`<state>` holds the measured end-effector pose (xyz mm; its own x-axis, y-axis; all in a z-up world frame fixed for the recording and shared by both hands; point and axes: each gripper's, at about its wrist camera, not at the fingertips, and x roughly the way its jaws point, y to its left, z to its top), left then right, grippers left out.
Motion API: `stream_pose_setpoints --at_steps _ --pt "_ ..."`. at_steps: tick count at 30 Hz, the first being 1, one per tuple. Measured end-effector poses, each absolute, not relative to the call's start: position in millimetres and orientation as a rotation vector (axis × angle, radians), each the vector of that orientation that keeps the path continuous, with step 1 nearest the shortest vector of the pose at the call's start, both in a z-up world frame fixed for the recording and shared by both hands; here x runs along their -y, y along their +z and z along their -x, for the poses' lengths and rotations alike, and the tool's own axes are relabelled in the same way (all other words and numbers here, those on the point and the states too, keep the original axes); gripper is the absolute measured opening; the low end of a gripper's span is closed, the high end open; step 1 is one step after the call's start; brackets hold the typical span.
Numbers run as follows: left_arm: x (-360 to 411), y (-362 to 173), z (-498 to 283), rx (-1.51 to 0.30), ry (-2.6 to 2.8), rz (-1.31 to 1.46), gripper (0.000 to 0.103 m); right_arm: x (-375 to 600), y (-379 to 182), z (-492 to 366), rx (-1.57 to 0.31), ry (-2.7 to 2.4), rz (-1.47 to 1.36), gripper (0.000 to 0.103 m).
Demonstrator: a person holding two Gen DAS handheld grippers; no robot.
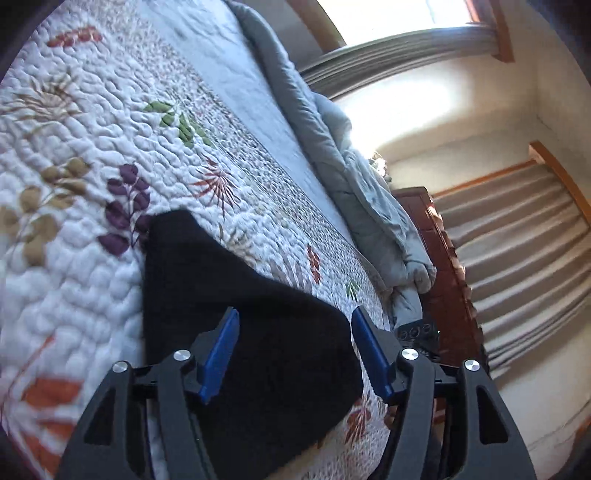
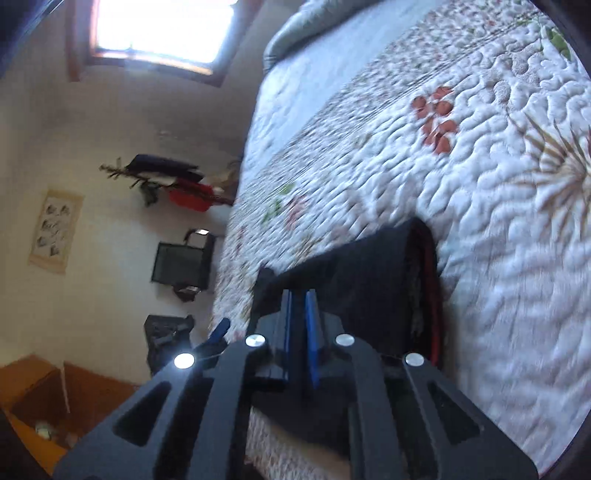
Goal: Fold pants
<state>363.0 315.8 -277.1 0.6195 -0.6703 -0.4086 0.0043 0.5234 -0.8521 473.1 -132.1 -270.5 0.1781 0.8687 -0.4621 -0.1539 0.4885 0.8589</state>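
A quilted floral bed cover [image 1: 92, 155] fills most of both views, with a window [image 2: 155, 29] at upper left of the right view. The dark pants [image 1: 236, 306] lie folded at lower centre (apparently finished). The left claw [image 1: 293, 354] is spread wide above them, empty; the right claw [image 2: 300, 325] is nearly closed, nothing seen between.

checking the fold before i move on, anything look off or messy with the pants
Mostly tidy. The pants lie folded flat on the quilt, but the stack's side shows uneven layers with red trim showing. Neither the left gripper nor the right gripper holds cloth.
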Motion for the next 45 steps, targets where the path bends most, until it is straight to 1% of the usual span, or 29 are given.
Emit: stream_pose_setpoints --at_steps 2,4,5,8,9,15,16,18,19,20,22,24,25,27,29,30,34,37,40,45 --pt "-308.9 -274.5 -332.8 -0.813 -0.471 0.929 0.07 129.4 -272.3 -447.7 -1.185 0.87 -0.762 0.008" --pt "-301.3 -282.9 -319.7 -0.834 -0.46 0.913 0.07 126.4 -285.9 -427.7 -1.231 0.87 -0.711 0.009" --pt "-296.2 -293.3 -315.8 -0.865 -0.455 0.916 0.07 127.4 -295.6 -424.0 -1.255 0.839 -0.689 0.0" --pt "-287.0 -314.7 -311.7 -0.911 -0.462 0.944 0.07 154.5 -332.1 -422.3 -1.29 0.77 -0.776 0.0" --pt "-285.7 -316.5 -310.0 -0.911 -0.462 0.948 0.07 158.7 -335.1 -421.2 -1.286 0.769 -0.798 0.0" --pt "-299.7 -315.1 -300.4 -0.915 -0.408 1.026 0.071 168.1 -313.7 -414.3 -1.268 0.703 -0.781 0.0" --pt "-300.7 -308.9 -295.3 -0.929 -0.379 1.005 0.073 168.9 -309.2 -412.4 -1.265 0.687 -0.776 0.004" --pt "-298.1 -292.7 -283.0 -0.952 -0.33 0.935 0.084 171.1 -290.9 -401.2 -1.251 0.66 -0.751 0.011" --pt "-294.9 -279.9 -273.5 -0.959 -0.298 0.877 0.086 173.3 -279.1 -393.4 -1.239 0.641 -0.717 0.022" --pt "-291.5 -268.0 -264.4 -0.957 -0.277 0.83 0.091 173.5 -261.5 -381.4 -1.214 0.616 -0.677 0.04" --pt "-283.1 -239.7 -237.3 -0.917 -0.253 0.752 0.098 173.1 -233.0 -358.7 -1.167 0.557 -0.612 0.06" --pt "-275.3 -216.5 -211.9 -0.884 -0.246 0.701 0.099 168.3 -199.4 -329.1 -1.108 0.514 -0.538 0.069" --pt "-271.7 -206.8 -199.9 -0.878 -0.227 0.674 0.099 165.2 -184.6 -313.5 -1.086 0.506 -0.511 0.075" --pt "-265.9 -190.3 -182.4 -0.878 -0.184 0.624 0.099 164.4 -161.6 -286.5 -1.045 0.493 -0.476 0.078" --pt "-258.6 -169.6 -157.7 -0.86 -0.125 0.569 0.099 163.2 -148.3 -262.6 -1.024 0.48 -0.437 0.083" --pt "-254.3 -156.9 -142.2 -0.84 -0.096 0.536 0.099 165.3 -138.3 -244.7 -1.005 0.472 -0.42 0.084" --pt "-239.1 -113.5 -98.5 -0.778 -0.03 0.407 0.099 175.4 -106.6 -194.9 -0.949 0.448 -0.383 0.091" --pt "-222.8 -82.8 -66.7 -0.745 0.001 0.339 0.099 180.6 -82.6 -158.6 -0.908 0.431 -0.376 0.092" --pt "-202.1 -54.5 -32.5 -0.697 0.035 0.283 0.099 177.6 -53.3 -117.7 -0.835 0.391 -0.323 0.096" --pt "-164.8 -15.2 17.4 -0.669 0.008 0.242 0.099 149.0 -17.2 -47.6 -0.734 0.368 -0.11 0.099"
